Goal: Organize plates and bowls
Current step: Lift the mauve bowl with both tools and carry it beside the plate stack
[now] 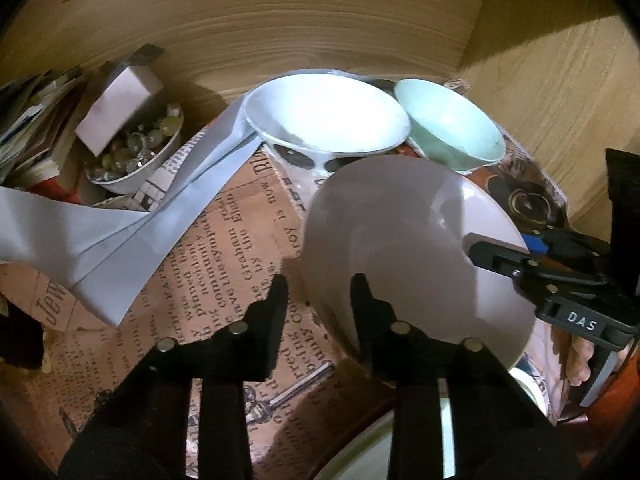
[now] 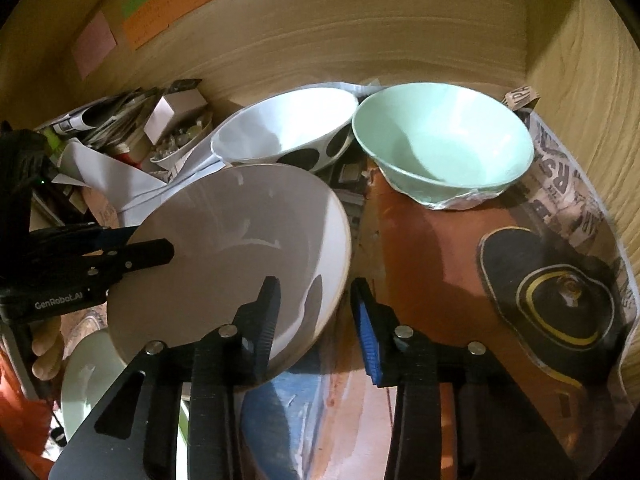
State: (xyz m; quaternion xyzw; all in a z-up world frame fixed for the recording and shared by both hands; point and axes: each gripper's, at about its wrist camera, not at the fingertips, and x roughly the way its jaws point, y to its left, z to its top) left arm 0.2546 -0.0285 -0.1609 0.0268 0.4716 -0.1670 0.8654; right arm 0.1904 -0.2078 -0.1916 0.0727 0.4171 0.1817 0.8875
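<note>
The step in hand is looking like the carrying of 1 grey-white plate [image 2: 232, 248] into place among the stored dishes. The plate is sitting tilted at the centre-left of the right wrist view, seemingly off the newspaper liner [image 1: 224, 240], with another pale plate [image 2: 86, 380] lying below it at the lower left.

Both tools are working on it. The left gripper [image 1: 318, 292] is straddling the plate's left rim at the bottom centre of its own view, 1 finger outside the rim and 1 over the plate's face. The right gripper [image 2: 314, 300] is straddling the opposite rim in the same way. Each pair of jaws is standing partly apart around the rim, and I cannot tell whether the pads are actually biting on it.

Behind the plate, 2 bowls are standing side by side against the wooden back wall: the spotted white bowl [image 1: 324, 116] and the mint bowl [image 1: 448, 124], nearly touching.

The next move is probably calling for a level, 2-handed lowering of the plate onto the open liner in front of the bowls, keeping its far edge from knocking the spotted bowl's rim.
</note>
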